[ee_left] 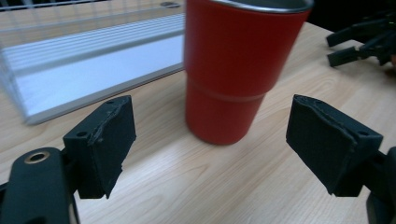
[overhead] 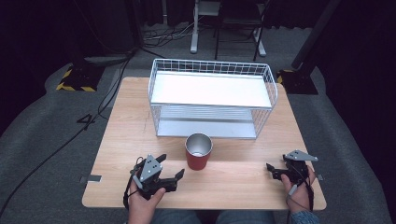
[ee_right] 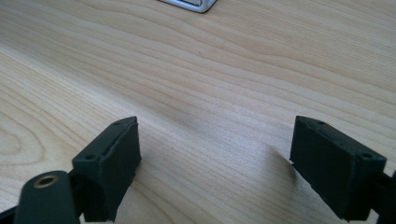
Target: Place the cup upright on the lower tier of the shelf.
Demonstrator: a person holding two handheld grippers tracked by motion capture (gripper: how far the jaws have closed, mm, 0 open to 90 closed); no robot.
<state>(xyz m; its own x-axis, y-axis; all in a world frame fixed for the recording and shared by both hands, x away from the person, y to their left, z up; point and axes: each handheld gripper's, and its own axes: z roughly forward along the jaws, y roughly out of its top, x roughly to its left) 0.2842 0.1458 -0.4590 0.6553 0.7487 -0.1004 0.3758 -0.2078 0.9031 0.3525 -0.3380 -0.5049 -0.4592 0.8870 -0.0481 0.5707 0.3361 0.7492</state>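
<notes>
Cup (overhead: 199, 151) stands mid-desk by the near edge, before the wire rack (overhead: 212, 97). Your left tool (overhead: 170, 169), spread wide, lines up on it; right tool (overhead: 273, 169) idles, spread. Next, probably ease forward, straddle it.

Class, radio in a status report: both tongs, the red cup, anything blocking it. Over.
Left tongs open, empty, aimed at red cup. Right tongs open, empty, over bare table. Cup upright, untouched, in front of wire rack. Path clear.
</notes>
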